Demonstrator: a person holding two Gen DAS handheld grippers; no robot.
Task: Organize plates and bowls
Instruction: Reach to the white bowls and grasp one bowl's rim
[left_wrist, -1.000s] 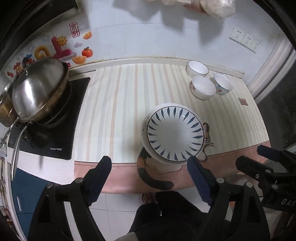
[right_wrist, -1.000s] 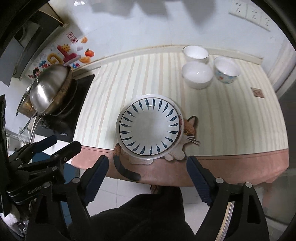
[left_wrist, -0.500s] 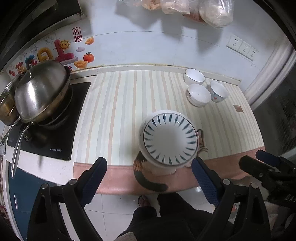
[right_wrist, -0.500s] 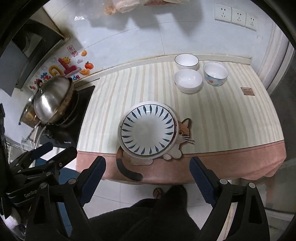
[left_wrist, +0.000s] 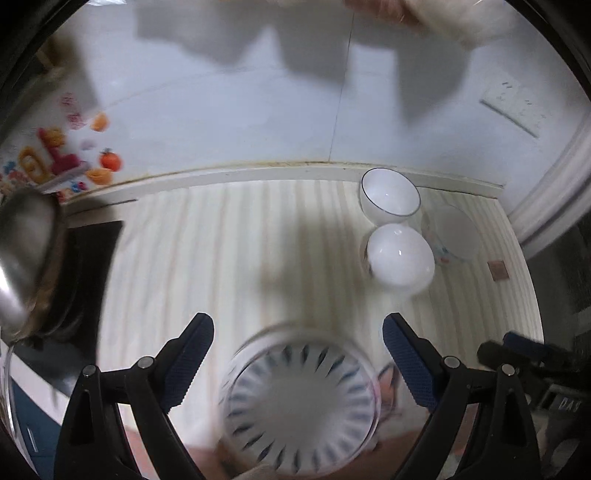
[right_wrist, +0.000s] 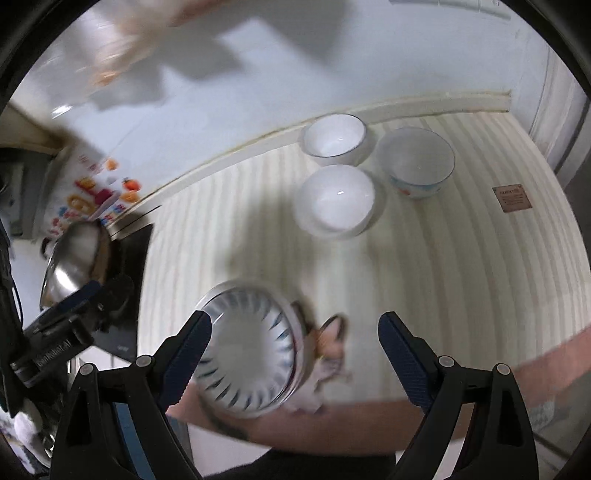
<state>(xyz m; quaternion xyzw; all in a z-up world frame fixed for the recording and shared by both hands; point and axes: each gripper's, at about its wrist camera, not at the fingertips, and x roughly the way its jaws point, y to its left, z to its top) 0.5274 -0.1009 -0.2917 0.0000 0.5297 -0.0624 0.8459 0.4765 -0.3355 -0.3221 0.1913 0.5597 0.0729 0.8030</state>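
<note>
Both views are smeared by motion blur. The left gripper (left_wrist: 297, 360) hangs over the striped counter (left_wrist: 229, 251) with its jaws spread wide and nothing between the pads; the blue-patterned plate (left_wrist: 301, 406) lies below it at the counter's near edge, on a cat-shaped mat (right_wrist: 330, 347). The right gripper (right_wrist: 293, 354) also stands wide apart and empty, with the same plate under its left finger. Three bowls sit grouped near the back wall: a white bowl (right_wrist: 336, 199) in front, a dark-rimmed bowl (right_wrist: 334, 138) behind it, and a decorated bowl (right_wrist: 415, 160) to the right. A steel wok (right_wrist: 75, 264) rests on the cooktop (right_wrist: 127, 295) at the left.
</note>
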